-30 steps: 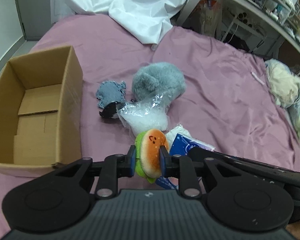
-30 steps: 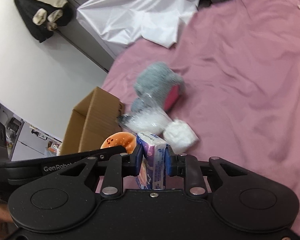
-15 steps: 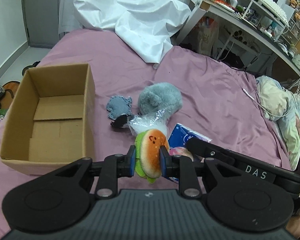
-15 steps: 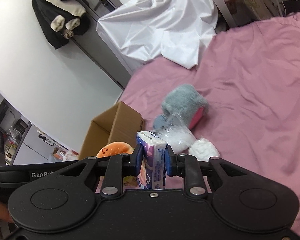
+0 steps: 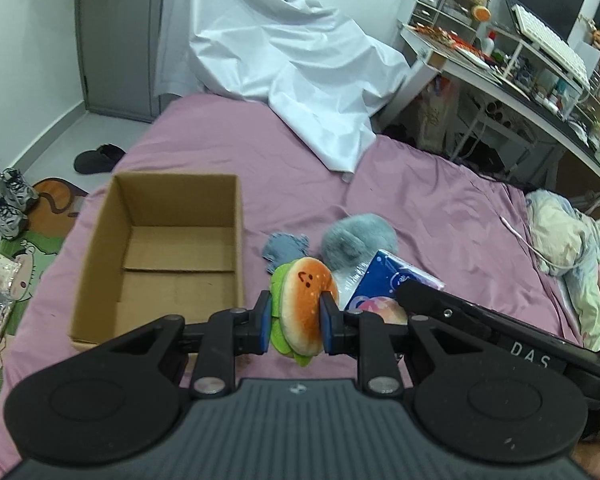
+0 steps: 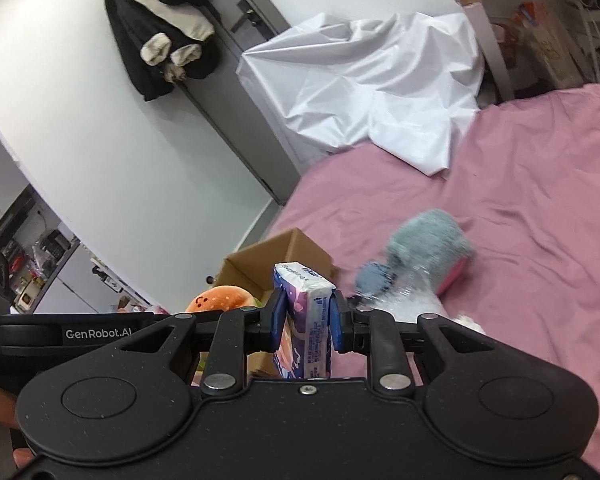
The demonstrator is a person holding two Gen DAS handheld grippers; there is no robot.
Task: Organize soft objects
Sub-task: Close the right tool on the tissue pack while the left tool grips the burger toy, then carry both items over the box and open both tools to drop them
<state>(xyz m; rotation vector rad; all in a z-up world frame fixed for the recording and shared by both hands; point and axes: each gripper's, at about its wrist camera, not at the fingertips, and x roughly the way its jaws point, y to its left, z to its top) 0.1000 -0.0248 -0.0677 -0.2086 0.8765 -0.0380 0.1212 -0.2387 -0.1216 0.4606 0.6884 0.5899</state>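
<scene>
Both grippers now sit higher above the bed (image 5: 440, 208): the burger plush (image 5: 304, 304) and the tissue pack (image 6: 304, 316) are lifted clear, nearer the cardboard box (image 5: 100, 248).

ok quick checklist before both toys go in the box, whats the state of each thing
1. Left tongs shut on burger: ok.
2. Right tongs shut on tissue pack: ok.
3. Box open at the top, nothing seen inside: ok.
4. Burger above the box opening: not ok, it hangs beside the box's right wall.
5. Tissue pack above the box: not ok, the box lies farther off behind it.
6. Grey plush and plastic bag lying on the bed, clear of the box: ok.
</scene>
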